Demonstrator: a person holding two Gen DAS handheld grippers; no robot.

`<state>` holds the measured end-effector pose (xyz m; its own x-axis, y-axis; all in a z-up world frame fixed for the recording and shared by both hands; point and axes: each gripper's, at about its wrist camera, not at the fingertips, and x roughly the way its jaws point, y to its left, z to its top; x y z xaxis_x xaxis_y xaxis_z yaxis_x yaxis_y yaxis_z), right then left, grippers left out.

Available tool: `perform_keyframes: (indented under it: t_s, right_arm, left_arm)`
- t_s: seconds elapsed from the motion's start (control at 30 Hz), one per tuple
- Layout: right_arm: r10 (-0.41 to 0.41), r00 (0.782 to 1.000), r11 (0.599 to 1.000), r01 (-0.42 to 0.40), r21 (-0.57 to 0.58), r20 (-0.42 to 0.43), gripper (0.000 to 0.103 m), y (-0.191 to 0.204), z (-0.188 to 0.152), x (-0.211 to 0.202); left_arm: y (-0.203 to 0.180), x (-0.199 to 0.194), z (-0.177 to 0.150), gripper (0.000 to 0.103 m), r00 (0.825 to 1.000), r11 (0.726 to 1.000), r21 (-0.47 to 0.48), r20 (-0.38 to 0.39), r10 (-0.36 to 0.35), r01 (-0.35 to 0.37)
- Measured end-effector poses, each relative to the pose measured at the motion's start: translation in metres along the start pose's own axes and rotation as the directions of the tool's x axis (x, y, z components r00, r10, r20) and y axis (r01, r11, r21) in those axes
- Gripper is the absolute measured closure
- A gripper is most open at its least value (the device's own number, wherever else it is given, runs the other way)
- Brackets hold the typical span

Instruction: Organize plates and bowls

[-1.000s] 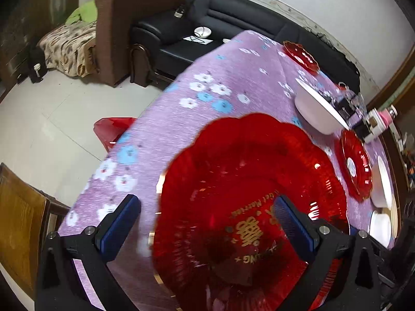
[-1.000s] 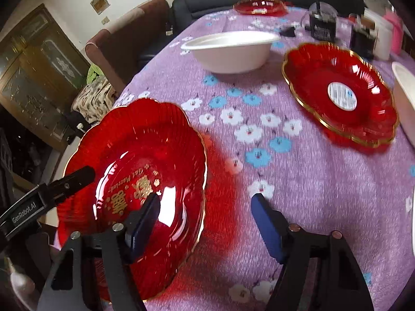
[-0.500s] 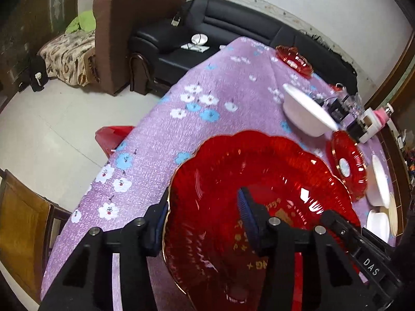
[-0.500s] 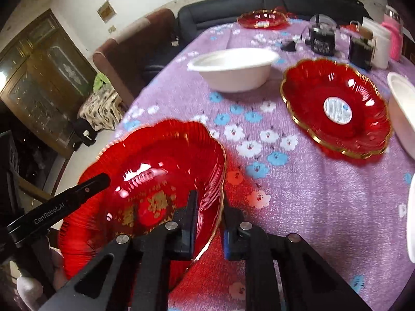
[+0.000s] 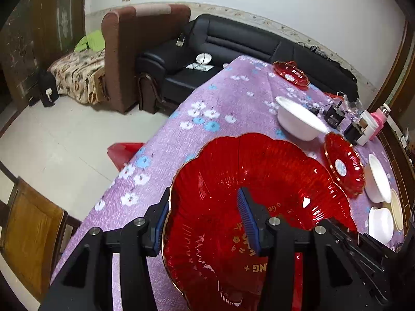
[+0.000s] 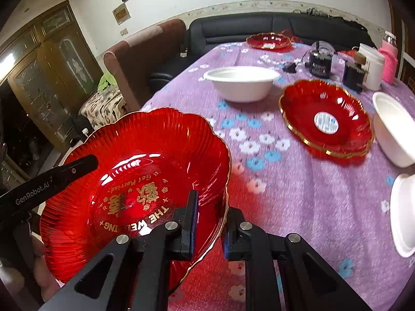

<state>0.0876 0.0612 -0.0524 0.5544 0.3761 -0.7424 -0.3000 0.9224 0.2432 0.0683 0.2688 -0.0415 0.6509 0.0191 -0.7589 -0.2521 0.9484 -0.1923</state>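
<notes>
Pinching the gold-trimmed rim of a red scalloped wedding plate [image 6: 145,181], the right gripper [image 6: 208,223] has one blue-padded finger inside the dish and one outside, while the left gripper [image 5: 203,220] clamps the opposite rim of the same plate [image 5: 259,181] and holds it tilted above the purple floral tablecloth [image 6: 298,194]. Ahead of the right gripper sit a white bowl [image 6: 241,83] and, further right, a second red plate [image 6: 326,119], with another white bowl [image 6: 394,129] just beside it.
</notes>
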Motion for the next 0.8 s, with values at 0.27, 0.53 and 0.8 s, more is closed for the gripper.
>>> perform_keyframes:
  t_s: [0.27,0.53,0.8]
  right_arm:
    - [-0.037,0.999,0.999,0.036,-0.038,-0.033,0.086,0.003,-0.012,0.021]
    - [-0.041,0.998,0.999,0.04,-0.026,-0.045,0.082,0.0,-0.014,0.026]
    - [-0.048,0.998,0.998,0.05,-0.05,0.045,0.038,0.005,-0.011,-0.001]
  left_arm:
    - [0.011,0.027,-0.011,0.055,0.997,0.998,-0.036,-0.054,0.046,-0.048]
    - [0.011,0.015,-0.011,0.046,0.999,0.997,-0.06,-0.014,0.037,-0.038]
    - [0.026,-0.022,-0.01,0.034,0.997,0.987,-0.16,0.069,0.033,-0.022]
